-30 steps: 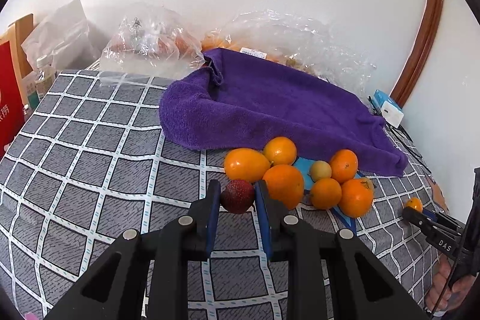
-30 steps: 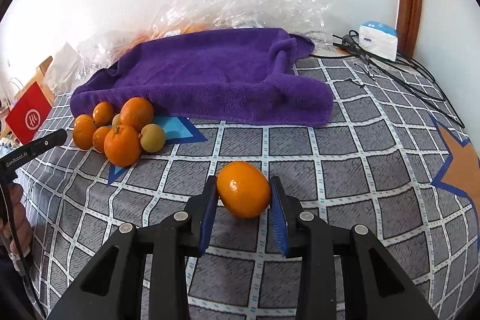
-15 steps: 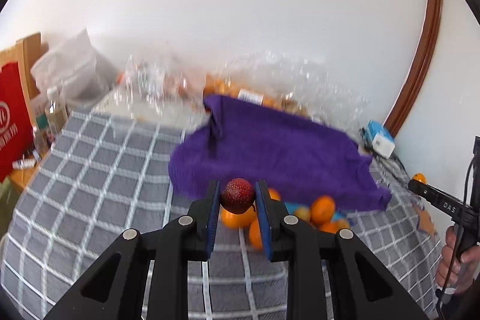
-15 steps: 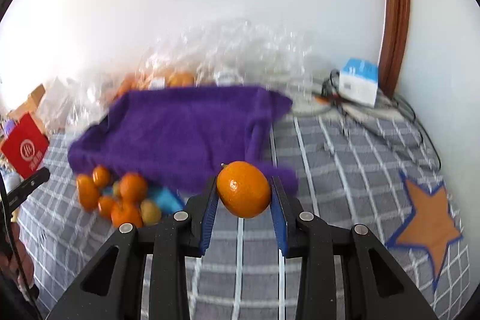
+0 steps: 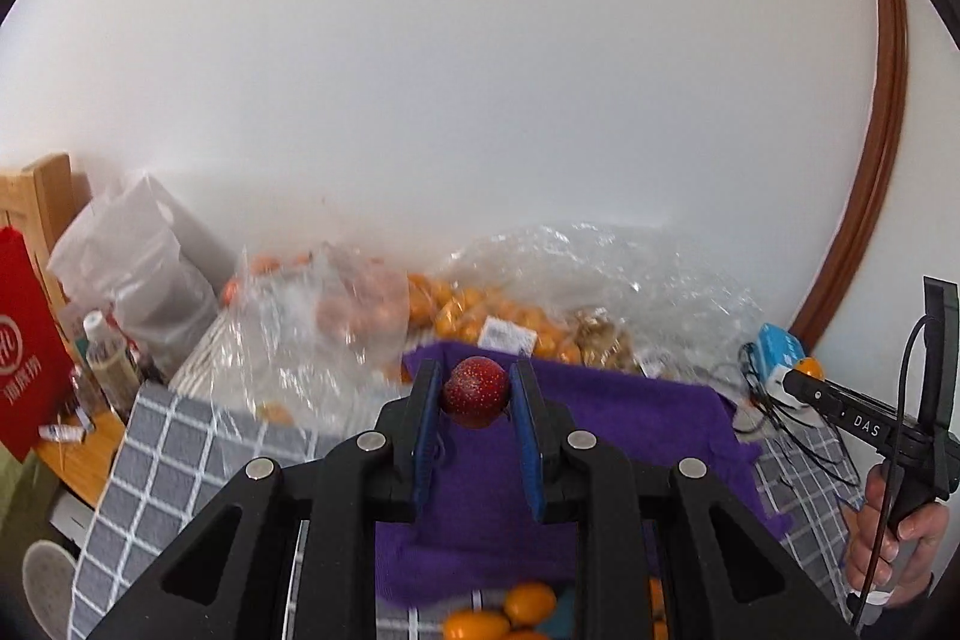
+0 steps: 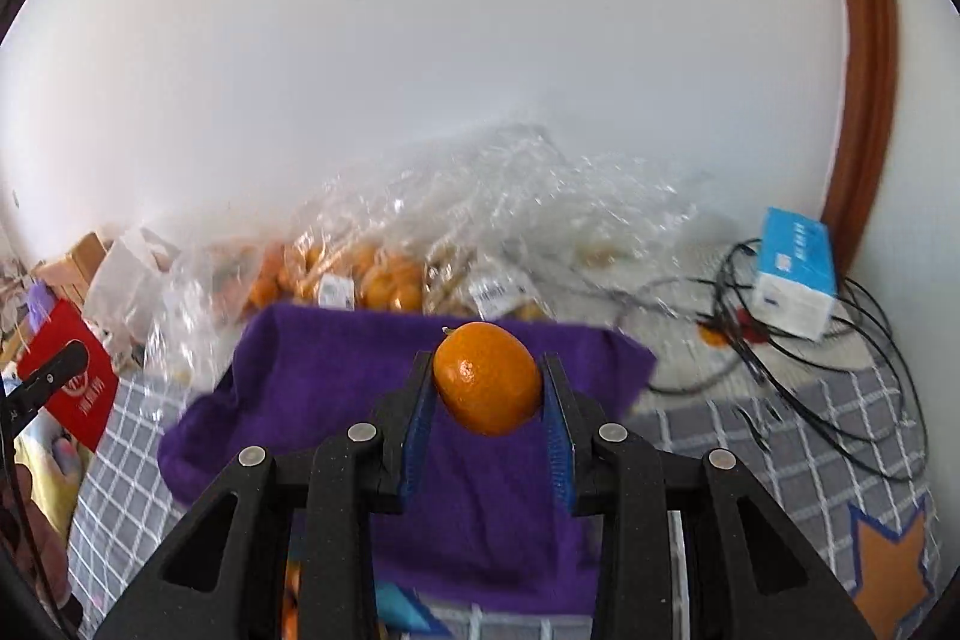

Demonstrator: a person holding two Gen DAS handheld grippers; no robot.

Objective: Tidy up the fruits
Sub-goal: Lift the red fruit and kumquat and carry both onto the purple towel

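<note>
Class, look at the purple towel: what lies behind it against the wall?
Behind the purple towel sit crumpled clear plastic bags holding small orange fruits with white labels. How far the bags reach down is hidden by the towel's edge, and blur obscures some contents.

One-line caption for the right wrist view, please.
Right gripper holds an orange raised above the purple towel, with bagged fruit against the wall behind.

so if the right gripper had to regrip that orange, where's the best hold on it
Across its widest middle, as now: the orange is an oval lying tilted between the right gripper fingers, blue pads on its two opposite sides. Come straight on along the fingers, above the purple towel, so it can't roll out.
</note>
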